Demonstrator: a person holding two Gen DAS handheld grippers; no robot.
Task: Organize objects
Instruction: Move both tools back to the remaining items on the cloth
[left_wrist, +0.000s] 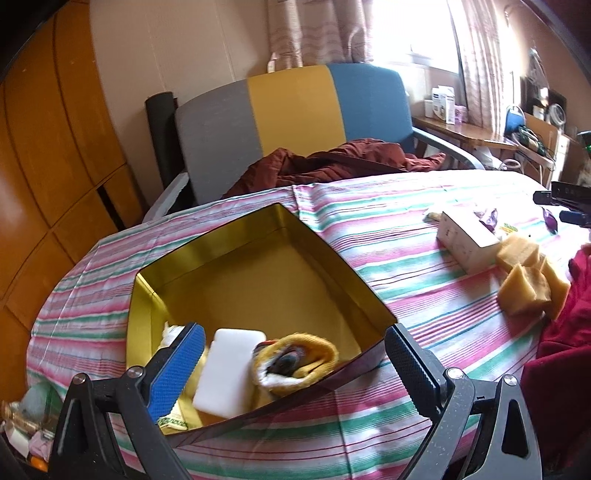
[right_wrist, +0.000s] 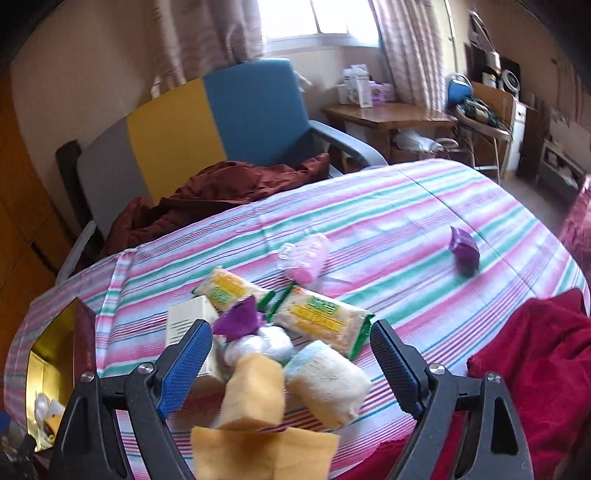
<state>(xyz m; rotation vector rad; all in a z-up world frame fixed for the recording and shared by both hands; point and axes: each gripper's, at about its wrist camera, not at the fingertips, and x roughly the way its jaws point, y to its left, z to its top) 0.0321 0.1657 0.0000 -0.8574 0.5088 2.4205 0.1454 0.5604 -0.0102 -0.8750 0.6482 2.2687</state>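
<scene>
An open gold tin (left_wrist: 236, 236) sits on the striped bedsheet (left_wrist: 388, 206). It holds a white block (left_wrist: 229, 373), a yellow-and-white sock (left_wrist: 295, 362) and a green-yellow packet (left_wrist: 173, 417). My left gripper (left_wrist: 295, 369) is open and straddles the tin's near corner, with its blue pad inside the tin. My right gripper (right_wrist: 290, 365) is open above a heap of loose items. In the heap are a tan sponge block (right_wrist: 255, 391), a pale rolled cloth (right_wrist: 328, 384), two snack packets (right_wrist: 321, 321), a purple wrapper (right_wrist: 236, 321) and a cream box (right_wrist: 184, 321). Nothing is gripped.
A lone purple wrapper (right_wrist: 463, 251) and a pink packet (right_wrist: 306, 258) lie farther out on the sheet. A red cloth (right_wrist: 532, 354) is bunched at the right. Behind the bed stand a grey, yellow and blue chair (left_wrist: 295, 110) with a maroon blanket (left_wrist: 332, 158), and a wooden side table (right_wrist: 388, 114).
</scene>
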